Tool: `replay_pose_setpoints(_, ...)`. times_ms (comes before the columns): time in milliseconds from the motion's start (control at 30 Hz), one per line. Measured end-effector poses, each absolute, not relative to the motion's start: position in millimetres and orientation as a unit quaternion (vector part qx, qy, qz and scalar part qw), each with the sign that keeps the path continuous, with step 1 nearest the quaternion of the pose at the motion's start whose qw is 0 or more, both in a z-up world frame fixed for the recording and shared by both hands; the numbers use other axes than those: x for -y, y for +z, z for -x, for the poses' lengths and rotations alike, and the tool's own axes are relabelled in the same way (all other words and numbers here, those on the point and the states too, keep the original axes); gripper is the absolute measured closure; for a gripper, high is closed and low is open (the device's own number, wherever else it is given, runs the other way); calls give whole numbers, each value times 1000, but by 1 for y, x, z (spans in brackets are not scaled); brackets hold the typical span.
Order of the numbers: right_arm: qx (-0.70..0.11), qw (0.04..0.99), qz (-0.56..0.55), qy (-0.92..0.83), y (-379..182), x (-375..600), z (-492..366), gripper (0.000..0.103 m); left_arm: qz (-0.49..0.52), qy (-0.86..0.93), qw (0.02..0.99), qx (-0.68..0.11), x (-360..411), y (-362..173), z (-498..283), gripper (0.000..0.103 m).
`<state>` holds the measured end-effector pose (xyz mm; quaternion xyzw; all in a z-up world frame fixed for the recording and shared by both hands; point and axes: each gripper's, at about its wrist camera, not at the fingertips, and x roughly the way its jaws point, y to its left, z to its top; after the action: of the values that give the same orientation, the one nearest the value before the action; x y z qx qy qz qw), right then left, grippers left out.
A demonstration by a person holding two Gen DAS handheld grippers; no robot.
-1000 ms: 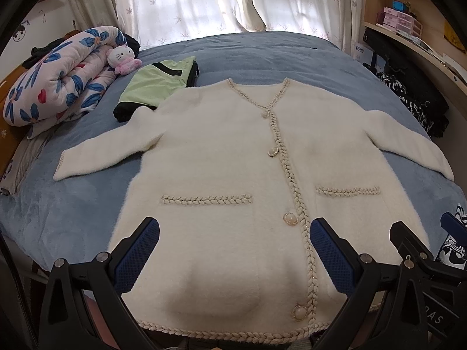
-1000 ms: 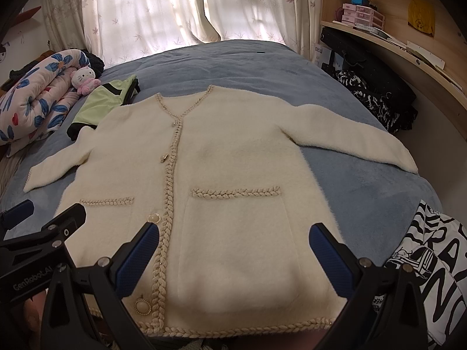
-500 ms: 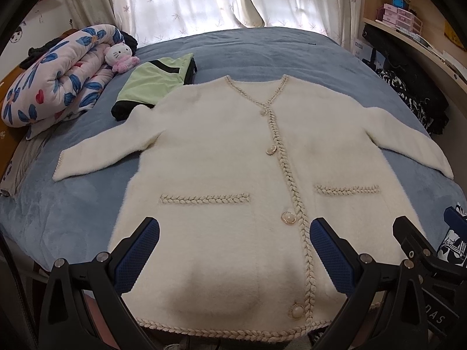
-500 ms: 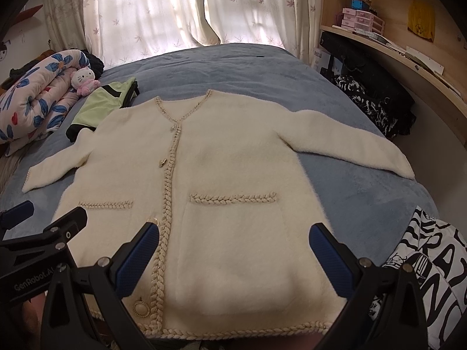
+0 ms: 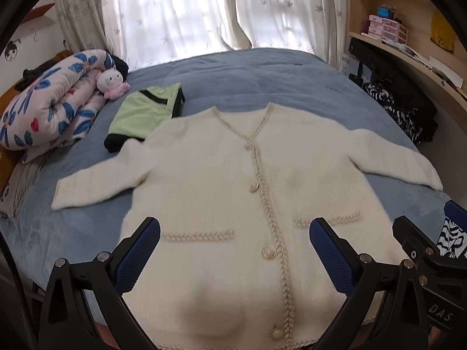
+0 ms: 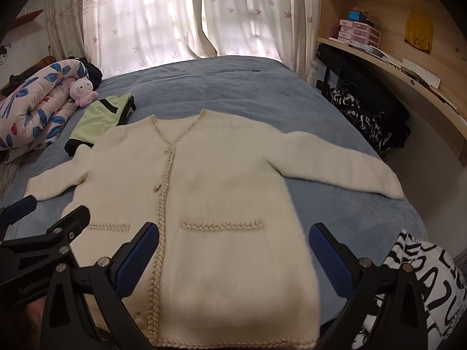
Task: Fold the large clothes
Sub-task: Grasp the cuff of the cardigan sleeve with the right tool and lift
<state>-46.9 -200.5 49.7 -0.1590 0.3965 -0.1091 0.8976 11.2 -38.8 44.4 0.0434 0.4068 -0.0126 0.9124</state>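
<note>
Cream fuzzy cardigan with braided trim and pearly buttons point(image 5: 221, 175) is lying flat and buttoned on your blue plush bedspread point(image 5: 248, 73), sleeves out to both sides, hem nearest you. Your left gripper point(image 5: 235, 250) and right gripper point(image 6: 233, 250) both hang over the hem end with their blue-padded fingers spread wide, nothing in either. Only containers I can spot are the little pink drawer boxes point(image 6: 360, 33) on the wooden shelf point(image 6: 388, 67), and you can't tell what's inside.
</note>
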Motion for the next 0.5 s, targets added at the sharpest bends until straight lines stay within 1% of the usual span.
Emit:
replay_pose_setpoints(333, -352, 904, 213, -120, 117, 208, 36, 0, -91, -62, 947, -302, 88, 100, -25, 1)
replay_pose_setpoints(500, -337, 911, 194, -138, 149, 243, 15, 0, -91, -99, 945, -298, 120, 111, -47, 1)
